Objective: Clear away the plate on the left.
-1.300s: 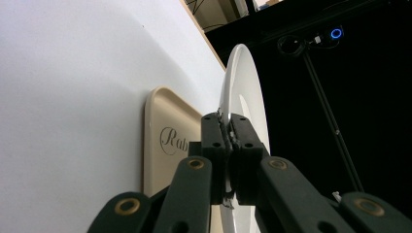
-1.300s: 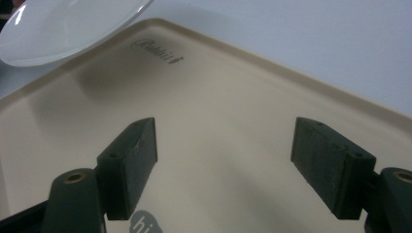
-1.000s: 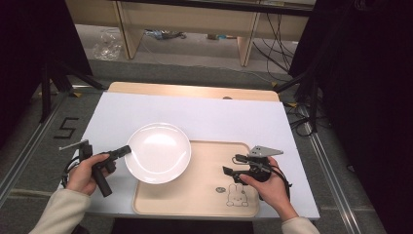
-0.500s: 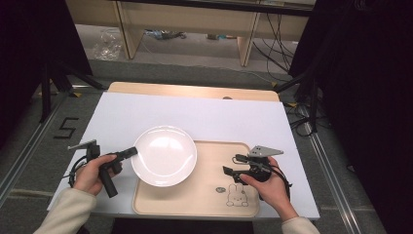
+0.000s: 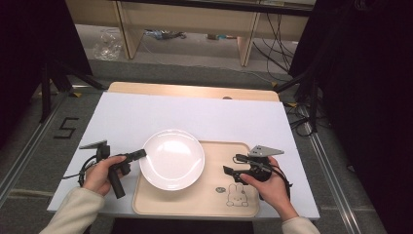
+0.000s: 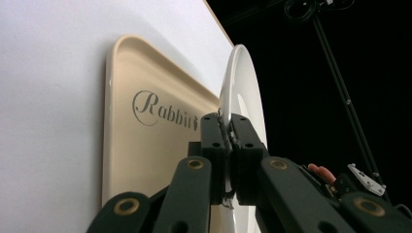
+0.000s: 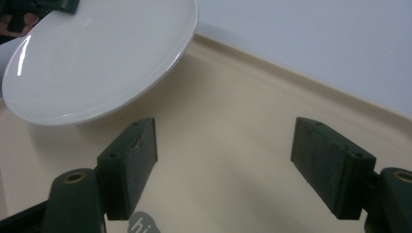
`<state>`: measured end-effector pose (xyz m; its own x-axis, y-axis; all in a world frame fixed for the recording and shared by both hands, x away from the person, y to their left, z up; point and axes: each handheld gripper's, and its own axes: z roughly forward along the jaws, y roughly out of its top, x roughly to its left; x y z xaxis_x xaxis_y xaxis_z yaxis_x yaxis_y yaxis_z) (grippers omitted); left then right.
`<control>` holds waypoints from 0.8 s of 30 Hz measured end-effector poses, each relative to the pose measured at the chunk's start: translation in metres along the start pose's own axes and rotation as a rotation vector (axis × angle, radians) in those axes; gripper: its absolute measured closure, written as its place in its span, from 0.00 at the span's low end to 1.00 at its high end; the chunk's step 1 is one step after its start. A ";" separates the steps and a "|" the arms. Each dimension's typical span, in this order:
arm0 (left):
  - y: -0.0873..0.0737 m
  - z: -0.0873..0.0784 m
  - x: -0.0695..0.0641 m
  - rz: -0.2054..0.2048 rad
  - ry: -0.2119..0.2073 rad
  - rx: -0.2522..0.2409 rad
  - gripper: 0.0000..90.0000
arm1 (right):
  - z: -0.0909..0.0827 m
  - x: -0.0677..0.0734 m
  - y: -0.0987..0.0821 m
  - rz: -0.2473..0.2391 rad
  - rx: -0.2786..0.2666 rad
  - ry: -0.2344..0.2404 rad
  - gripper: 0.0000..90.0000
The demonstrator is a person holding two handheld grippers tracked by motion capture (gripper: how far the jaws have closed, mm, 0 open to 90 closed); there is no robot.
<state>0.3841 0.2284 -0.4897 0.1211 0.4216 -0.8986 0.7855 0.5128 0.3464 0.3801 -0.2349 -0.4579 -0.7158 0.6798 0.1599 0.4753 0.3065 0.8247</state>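
A white round plate point(image 5: 171, 159) hangs over the left part of a beige tray point(image 5: 214, 195) with a rabbit print. My left gripper point(image 5: 141, 153) is shut on the plate's left rim; in the left gripper view its pads point(image 6: 214, 141) pinch the rim of the plate point(image 6: 241, 87) edge-on above the tray point(image 6: 131, 150). My right gripper point(image 5: 233, 165) stands open over the tray's right half. In the right gripper view its fingers point(image 7: 131, 165) are wide apart above bare tray point(image 7: 233, 145), with the plate point(image 7: 97, 58) at upper left.
The tray lies at the front edge of a white table sheet point(image 5: 195, 114) on a wooden table. Shelving and cables stand on the floor beyond. A dark stand point(image 5: 302, 78) leans at the table's right.
My left gripper has carried the plate to the right, from over the white sheet to over the tray's left part. The right gripper has stayed in place.
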 end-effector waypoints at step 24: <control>-0.015 0.032 -0.002 0.025 0.053 0.082 0.95 | 0.002 0.000 -0.001 0.027 -0.012 0.038 0.29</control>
<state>0.3920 0.1955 -0.5015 0.1104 0.4739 -0.8736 0.8300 0.4396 0.3433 0.3807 -0.2342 -0.4596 -0.7222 0.6615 0.2023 0.4882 0.2802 0.8265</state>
